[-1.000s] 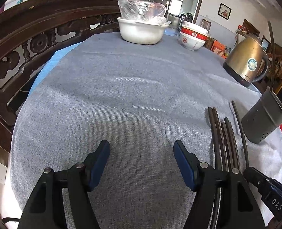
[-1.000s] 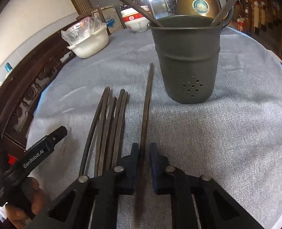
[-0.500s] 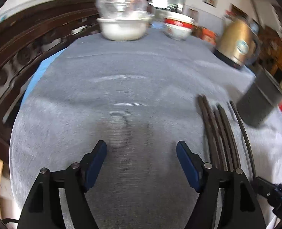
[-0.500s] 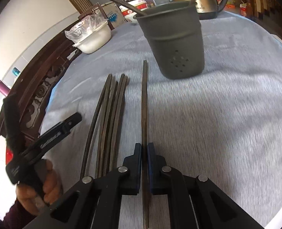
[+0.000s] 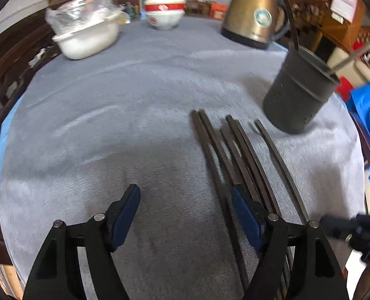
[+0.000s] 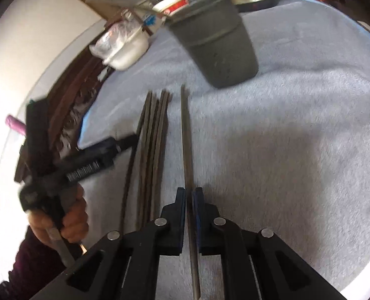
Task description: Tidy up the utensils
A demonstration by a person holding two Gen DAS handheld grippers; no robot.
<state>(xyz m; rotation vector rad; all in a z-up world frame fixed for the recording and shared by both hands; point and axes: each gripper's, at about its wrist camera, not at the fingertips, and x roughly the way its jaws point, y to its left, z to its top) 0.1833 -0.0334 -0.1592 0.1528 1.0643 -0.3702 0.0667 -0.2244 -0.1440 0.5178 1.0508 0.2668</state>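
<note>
1. The step in hand, as I judge it, is the pick-up of one chopstick for the holder: the right hand-held gripper (image 6: pixel 188 218) is closed on a single chopstick (image 6: pixel 186 135), pinching it near its near end, with the long shaft pointing away toward the grey utensil holder (image 6: pixel 220 47).
2. That chopstick lies just right of the bundle of chopsticks (image 6: pixel 152 135) on the bench (image 6: pixel 297 137), which is covered by a grey cloth; whether its far tip is touching the cloth I cannot tell.
3. The left hand-held gripper (image 5: pixel 185 215) is open wide and holds nothing; its right finger sits over the near ends of the bundle.
4. The next move calls for lifting the held chopstick, tipping it toward upright and lowering it into the holder's mouth, clear of the sticks already leaning there.
5. Count: the bundle shows about five chopsticks, overlapped, so the number is uncertain; one more is in the right grip.
6. At least two long utensils stand in the one holder, at the far right of the bench.
7. Far side, left to right: one white covered dish (image 5: pixel 87 37), one stack of red-banded bowls (image 5: pixel 163 12), one brass-coloured kettle (image 5: pixel 252 15).
</note>
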